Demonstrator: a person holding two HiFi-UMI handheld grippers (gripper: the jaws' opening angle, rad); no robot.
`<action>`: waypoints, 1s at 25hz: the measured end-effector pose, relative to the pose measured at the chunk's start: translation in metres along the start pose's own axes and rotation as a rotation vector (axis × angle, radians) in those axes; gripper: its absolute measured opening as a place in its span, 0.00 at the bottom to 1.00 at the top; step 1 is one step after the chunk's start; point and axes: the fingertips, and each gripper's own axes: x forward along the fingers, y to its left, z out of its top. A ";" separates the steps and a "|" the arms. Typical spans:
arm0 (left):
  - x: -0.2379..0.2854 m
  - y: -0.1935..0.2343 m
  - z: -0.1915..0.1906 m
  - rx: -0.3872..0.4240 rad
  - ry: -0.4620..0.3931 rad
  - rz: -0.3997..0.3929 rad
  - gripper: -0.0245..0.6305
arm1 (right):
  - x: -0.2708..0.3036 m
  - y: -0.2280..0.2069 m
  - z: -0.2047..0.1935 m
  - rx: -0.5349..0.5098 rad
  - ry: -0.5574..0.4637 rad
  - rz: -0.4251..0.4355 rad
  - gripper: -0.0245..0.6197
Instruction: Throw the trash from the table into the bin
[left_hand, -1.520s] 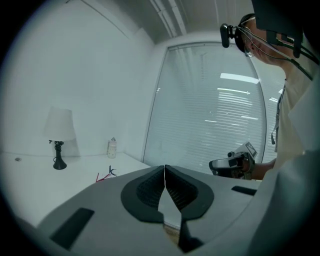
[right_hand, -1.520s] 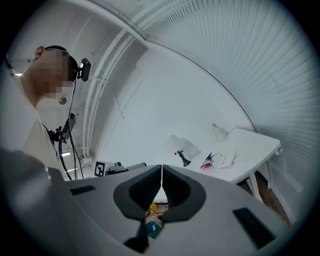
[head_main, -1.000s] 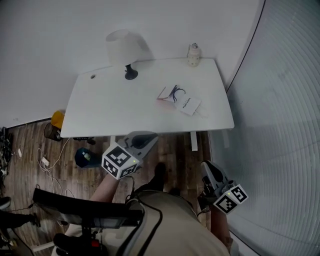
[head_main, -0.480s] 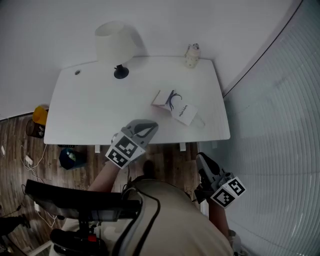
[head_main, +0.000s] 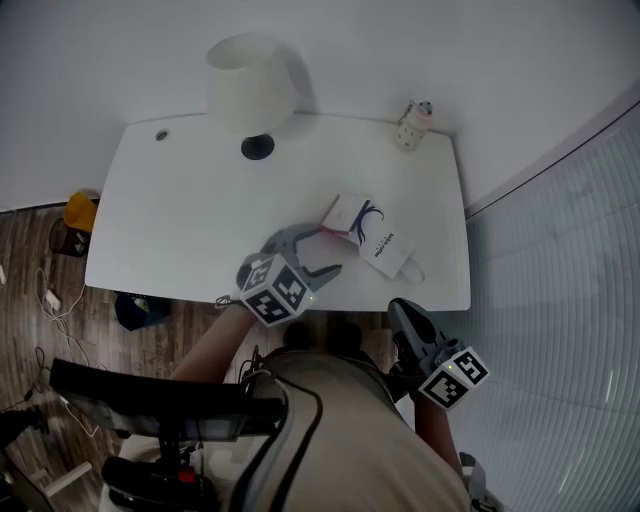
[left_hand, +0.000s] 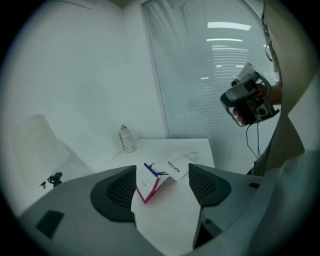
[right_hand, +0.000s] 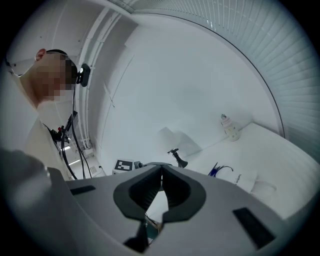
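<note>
The trash is a crumpled white paper bag (head_main: 385, 248) with blue print, lying beside a pink-edged white box (head_main: 347, 214) on the white table (head_main: 180, 220). My left gripper (head_main: 318, 250) hovers over the table's front edge. Its jaws have just been opening and stand wide, with nothing between the pads. In the left gripper view the bag (left_hand: 176, 168) and box (left_hand: 146, 183) lie just ahead of the left gripper (left_hand: 162, 178). My right gripper (head_main: 405, 318) is shut and empty, off the table below its front right corner. Its jaws (right_hand: 161, 172) point level toward the bag (right_hand: 245, 181).
A white lamp (head_main: 247, 92) stands at the table's back, and a small bottle figure (head_main: 413, 123) in the back right corner. On the wooden floor at the left are a yellow object (head_main: 80, 212), a blue object (head_main: 135, 310) and cables. A ribbed glass wall (head_main: 560, 300) runs along the right.
My left gripper has moved forward over the table's front edge toward the trash and its jaws have opened. The right gripper stays shut, and the whole view has shifted closer to the table.
</note>
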 end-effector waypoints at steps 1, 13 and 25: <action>0.008 0.004 -0.002 0.018 0.026 0.007 0.51 | 0.004 -0.005 0.004 0.002 0.004 0.012 0.06; 0.130 0.022 -0.074 0.371 0.439 -0.005 0.51 | 0.006 -0.084 0.062 0.026 0.020 0.056 0.06; 0.172 0.027 -0.088 0.366 0.494 -0.014 0.48 | 0.002 -0.115 0.066 0.047 0.040 0.049 0.06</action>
